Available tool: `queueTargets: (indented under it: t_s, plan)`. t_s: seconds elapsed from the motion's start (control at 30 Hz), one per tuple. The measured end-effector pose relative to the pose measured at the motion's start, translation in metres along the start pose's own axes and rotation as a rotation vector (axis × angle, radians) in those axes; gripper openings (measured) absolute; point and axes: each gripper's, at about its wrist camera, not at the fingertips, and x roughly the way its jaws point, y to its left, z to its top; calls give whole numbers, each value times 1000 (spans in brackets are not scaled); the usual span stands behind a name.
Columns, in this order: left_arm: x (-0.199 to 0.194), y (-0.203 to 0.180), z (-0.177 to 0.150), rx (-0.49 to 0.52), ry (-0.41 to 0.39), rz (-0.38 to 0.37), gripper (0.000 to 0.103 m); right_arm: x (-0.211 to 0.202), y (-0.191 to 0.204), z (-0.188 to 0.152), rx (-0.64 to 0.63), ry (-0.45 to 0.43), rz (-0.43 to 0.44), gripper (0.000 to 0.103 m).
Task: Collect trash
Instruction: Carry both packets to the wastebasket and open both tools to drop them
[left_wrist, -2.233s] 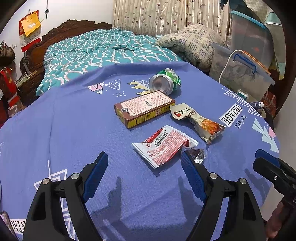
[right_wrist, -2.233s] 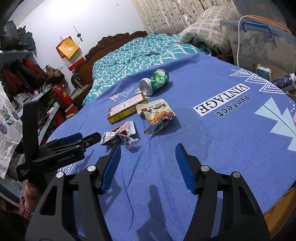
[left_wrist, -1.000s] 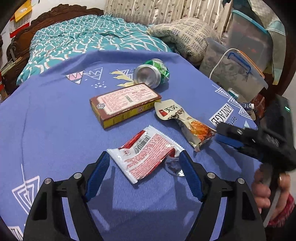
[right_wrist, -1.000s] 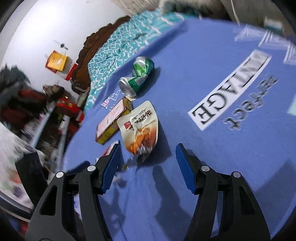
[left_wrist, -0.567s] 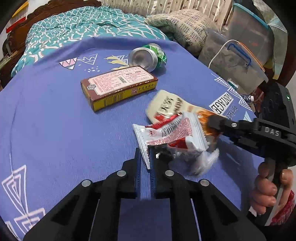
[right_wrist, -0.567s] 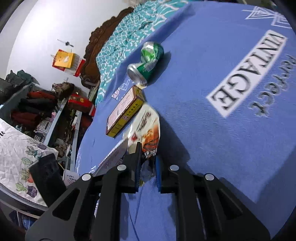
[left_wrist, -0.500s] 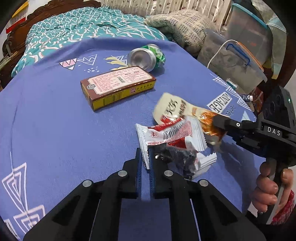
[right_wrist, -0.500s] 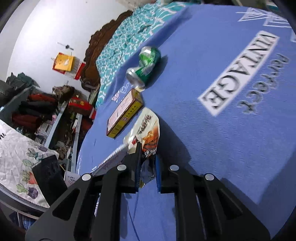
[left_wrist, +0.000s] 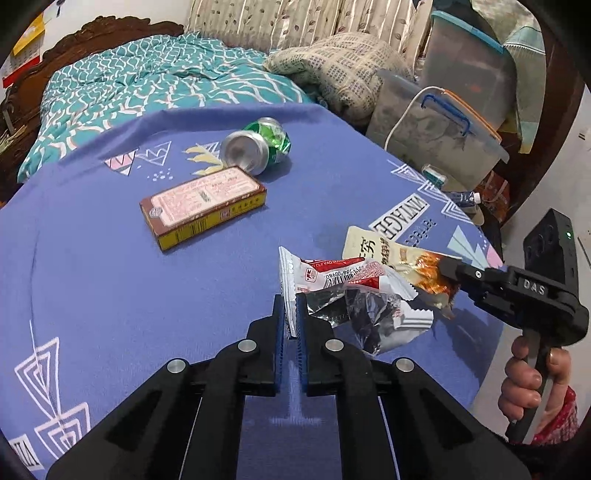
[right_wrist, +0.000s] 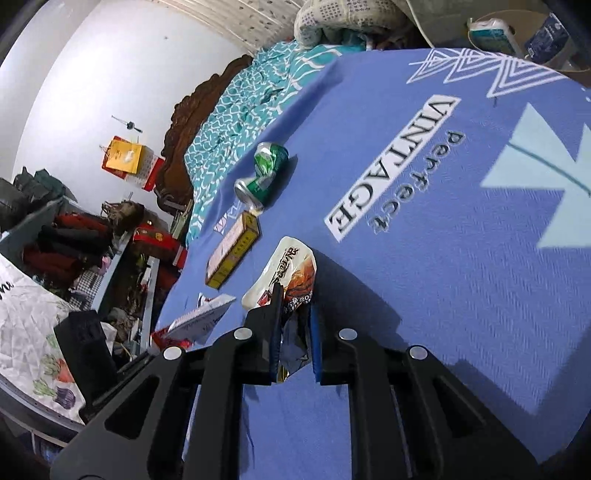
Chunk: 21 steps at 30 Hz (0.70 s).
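Note:
My left gripper (left_wrist: 290, 306) is shut on a red-and-white snack wrapper (left_wrist: 340, 280) and holds it above the blue tablecloth (left_wrist: 110, 280). My right gripper (right_wrist: 293, 306) is shut on a cream-and-orange snack bag (right_wrist: 291, 269), also lifted; the bag (left_wrist: 391, 254) and the right gripper (left_wrist: 448, 267) show at the right of the left wrist view. A brown-and-yellow carton (left_wrist: 203, 205) and a crushed green can (left_wrist: 258, 146) lie on the cloth further back; both show in the right wrist view, the carton (right_wrist: 234, 254) and the can (right_wrist: 264, 173).
A bed with a teal quilt (left_wrist: 147, 85) stands behind the table. Plastic storage boxes (left_wrist: 436, 133) are stacked at the right. Cluttered shelves (right_wrist: 74, 236) stand at the left of the right wrist view. The table edge falls away at the right (left_wrist: 491, 251).
Both grippers closed from open: the left on the red-and-white wrapper, the right on the cream snack bag. Both pieces have since been lifted off the cloth and moved right.

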Motion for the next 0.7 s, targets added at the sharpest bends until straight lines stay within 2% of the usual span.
queueTargets:
  t_s: [0.3,0.57,0.7]
  plan:
    - [-10,3,-6,11,-23,58,6,3,-1,-13,-28,24,-13,15]
    - [-13,-3,1,25,-32,55,6,-27,-11,9,-9,-74,-22,15]
    - [-4,-21,19,65,-20,21,6,-45,-30,23,16,-130,-46,15]
